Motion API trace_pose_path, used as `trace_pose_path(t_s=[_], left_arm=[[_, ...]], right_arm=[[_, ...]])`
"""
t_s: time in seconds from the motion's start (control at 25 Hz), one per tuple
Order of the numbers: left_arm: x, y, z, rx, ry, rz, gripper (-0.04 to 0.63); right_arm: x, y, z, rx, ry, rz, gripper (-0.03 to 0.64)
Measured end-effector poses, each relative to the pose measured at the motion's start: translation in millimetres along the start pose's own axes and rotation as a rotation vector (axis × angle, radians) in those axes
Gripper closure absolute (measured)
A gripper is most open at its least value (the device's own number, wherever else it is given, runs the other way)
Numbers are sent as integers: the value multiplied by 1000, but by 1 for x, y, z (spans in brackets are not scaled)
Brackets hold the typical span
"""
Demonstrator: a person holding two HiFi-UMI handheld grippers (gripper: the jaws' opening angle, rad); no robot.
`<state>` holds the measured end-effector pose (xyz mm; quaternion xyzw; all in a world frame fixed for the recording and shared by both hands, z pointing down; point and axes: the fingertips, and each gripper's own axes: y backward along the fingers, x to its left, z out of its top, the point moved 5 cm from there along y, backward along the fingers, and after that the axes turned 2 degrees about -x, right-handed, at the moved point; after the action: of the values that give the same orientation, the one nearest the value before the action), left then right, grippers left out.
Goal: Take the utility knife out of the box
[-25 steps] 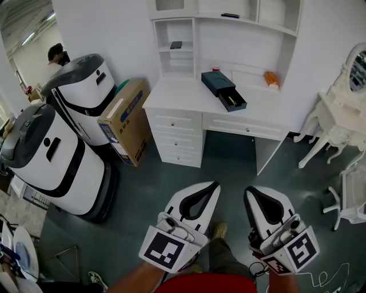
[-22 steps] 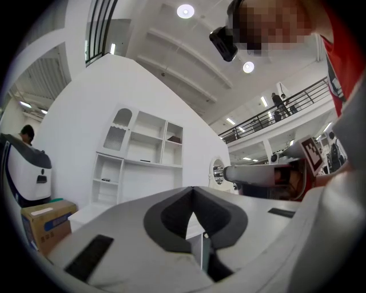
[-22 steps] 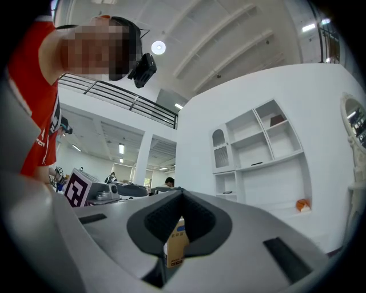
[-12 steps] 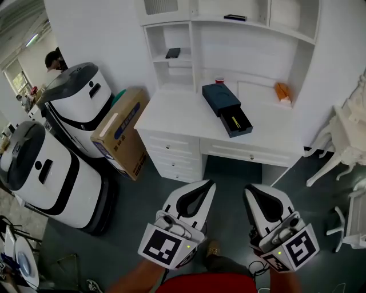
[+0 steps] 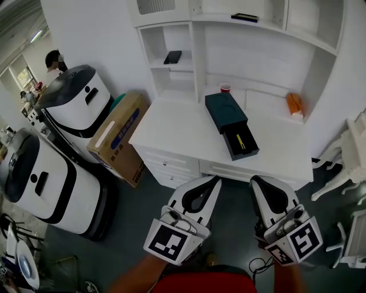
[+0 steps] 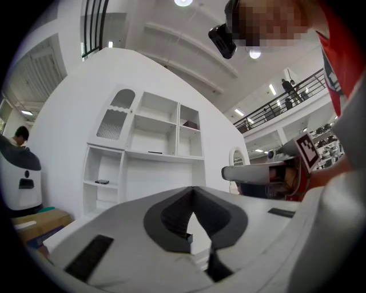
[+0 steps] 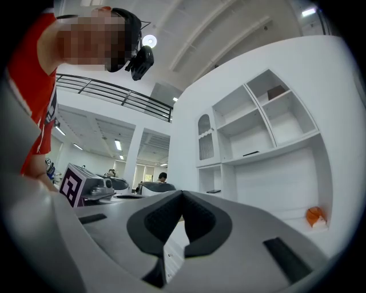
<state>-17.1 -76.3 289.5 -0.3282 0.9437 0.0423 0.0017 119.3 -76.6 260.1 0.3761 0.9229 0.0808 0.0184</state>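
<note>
**Head view, lg to sm**

- White desk [image 5: 171, 129] w/ shelf hutch [image 5: 257, 51] fills the upper centre, set against a white wall.
- Two big white-and-black machines [image 5: 51, 183] stand left of the desk on a dark floor.
- A cardboard carton [image 5: 117, 137] sits tilted between the farther machine and the desk's drawer stack.

**Tools**

- L gripper [image 5: 214, 181] and R gripper [image 5: 255, 181] are at the bottom of the head view. They sit side by side, not touching each other, both pointing toward the desk and short of its front edge.
- L gripper view: jaw tips meet, nothing between them.
- R gripper view: jaw tips likewise together, nothing held.

**Task items**

- Dark box [image 5: 225, 110] lies on the desktop right of centre, its long axis running rear to front at a slight angle.
- Its drawer [image 5: 246, 154] is pulled out toward the desk front, interior exposed.
- Utility knife [image 5: 241, 139] is slim and yellow. It lies inside the open drawer along its length, well apart from both grippers.

**Minor items**

- An orange object [image 5: 294, 105] sits at the desktop's rear right, near the hutch wall.
- A red cup [image 5: 226, 87] stands just behind the dark box; contact can't be judged.
- A dark flat item [image 5: 172, 57] is on the hutch's left shelf.
- A second dark item [image 5: 245, 17] is on the top shelf.
</note>
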Motion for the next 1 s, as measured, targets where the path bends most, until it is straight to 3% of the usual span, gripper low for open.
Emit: trace_pose_path(t_s=[0.48,0.8,1.0], left_arm=[[96,-110,-30,10,-12,-70,558],[150,-167,-52,13,-4,-117,558],[169,-190,-61,10,2,-120,558]], right_arm=[[-100,-97,-55,146,11,-138,623],[-149,-153,-103,327,25,-209,578],[-183,-172,-151,537,1,-183,574]])
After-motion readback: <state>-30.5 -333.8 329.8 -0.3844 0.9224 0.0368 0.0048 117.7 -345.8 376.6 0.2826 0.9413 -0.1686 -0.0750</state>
